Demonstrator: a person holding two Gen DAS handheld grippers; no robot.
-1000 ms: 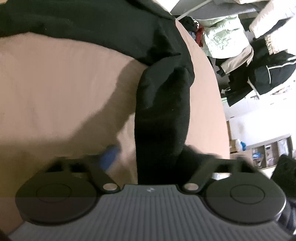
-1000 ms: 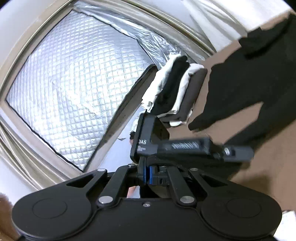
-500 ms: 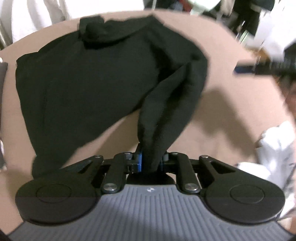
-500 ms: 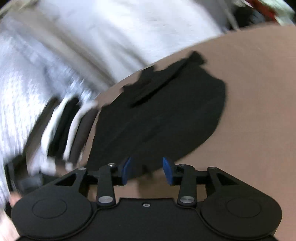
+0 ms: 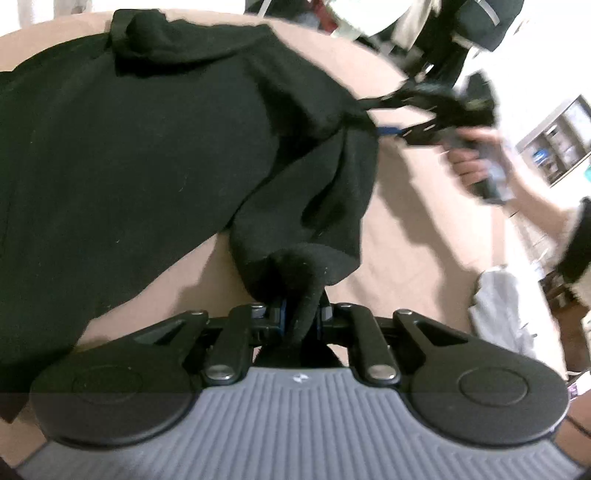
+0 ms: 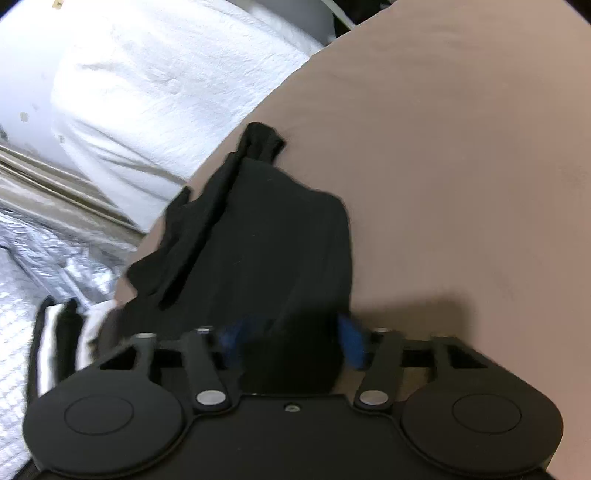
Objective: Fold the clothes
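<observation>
A black garment (image 5: 147, 147) lies spread on the tan bed sheet (image 5: 406, 240). My left gripper (image 5: 301, 317) is shut on a bunched sleeve end of it, which stands raised off the sheet, and its jaws are closing tighter. In the right wrist view the same black garment (image 6: 266, 240) runs away from my right gripper (image 6: 291, 339). Its jaws are opening, and cloth lies between the blue pads (image 6: 351, 343) without being pinched. In the left wrist view a person's hand (image 5: 476, 166) holds that gripper at the garment's far right edge.
A folded stack of black and white clothes (image 6: 62, 343) stands at the bed's left edge beside silver quilted foil (image 6: 22, 314). White bedding (image 6: 166, 92) lies beyond. A grey garment (image 5: 506, 310) sits at the right; piled clothes (image 5: 461, 33) and a shelf (image 5: 554, 147) are past the bed.
My right gripper swung from the foil window and folded stack down to the black garment and opened. My left gripper rolled and drew the held sleeve up and back.
</observation>
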